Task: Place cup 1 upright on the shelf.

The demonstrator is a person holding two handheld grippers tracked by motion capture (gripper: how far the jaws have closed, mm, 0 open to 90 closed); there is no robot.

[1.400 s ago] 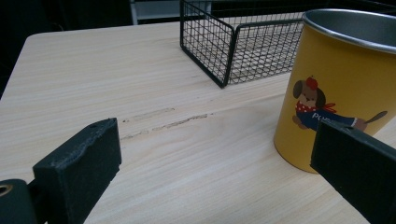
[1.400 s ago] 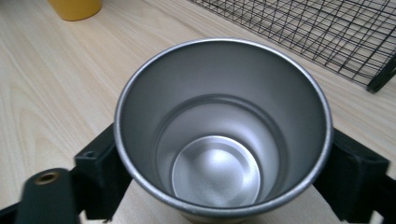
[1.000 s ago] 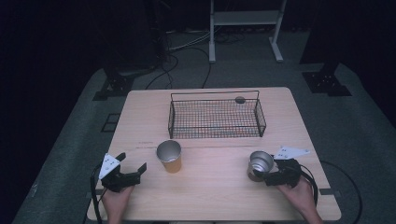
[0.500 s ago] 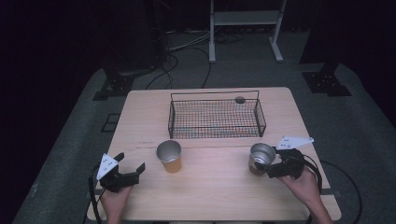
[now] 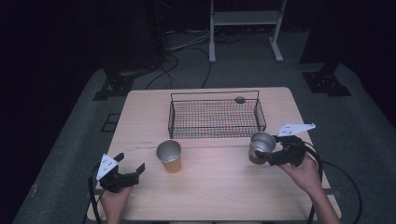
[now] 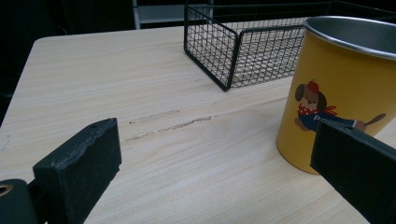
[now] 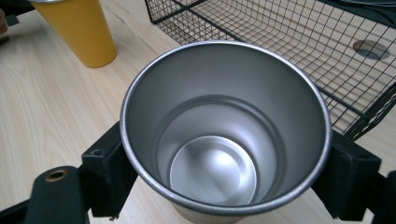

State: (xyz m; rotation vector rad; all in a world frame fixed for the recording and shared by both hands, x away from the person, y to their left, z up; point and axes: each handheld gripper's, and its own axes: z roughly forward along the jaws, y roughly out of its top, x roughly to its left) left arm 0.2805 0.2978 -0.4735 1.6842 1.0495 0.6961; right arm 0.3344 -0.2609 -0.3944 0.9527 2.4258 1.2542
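The right gripper (image 5: 267,158) has its jaws closed on the sides of a steel cup (image 5: 261,147), one black pad pressed against each wall just below the rim. The cup is held upright over the right part of the table (image 5: 215,196), just near of the basket's right end; the right gripper view looks straight down into its bare, shiny inside (image 7: 224,140), with nothing in it.

The left gripper (image 5: 130,170) sits low at the near left of the table with its jaws spread wide and nothing between them; the left gripper view shows only bare wood between the two pads.

A yellow cup (image 5: 169,156) with a steel lining stands upright near the middle of the table, between the two grippers and nearer the left one. In the left gripper view it carries a cartoon dog in a red cap (image 6: 336,93) and stands just beyond the right-hand jaw. A black wire basket (image 5: 215,116) lies across the far middle of the table, beyond both cups, apart from each. A round dark hole (image 5: 240,99) shows in the tabletop behind its far right corner.

The table is pale wood with a scuffed streak (image 6: 168,126) between the yellow cup and the basket. It stands on grey carpet (image 5: 70,154) in a dark room, with cables (image 5: 187,44) and a white metal frame (image 5: 245,28) beyond the far edge.
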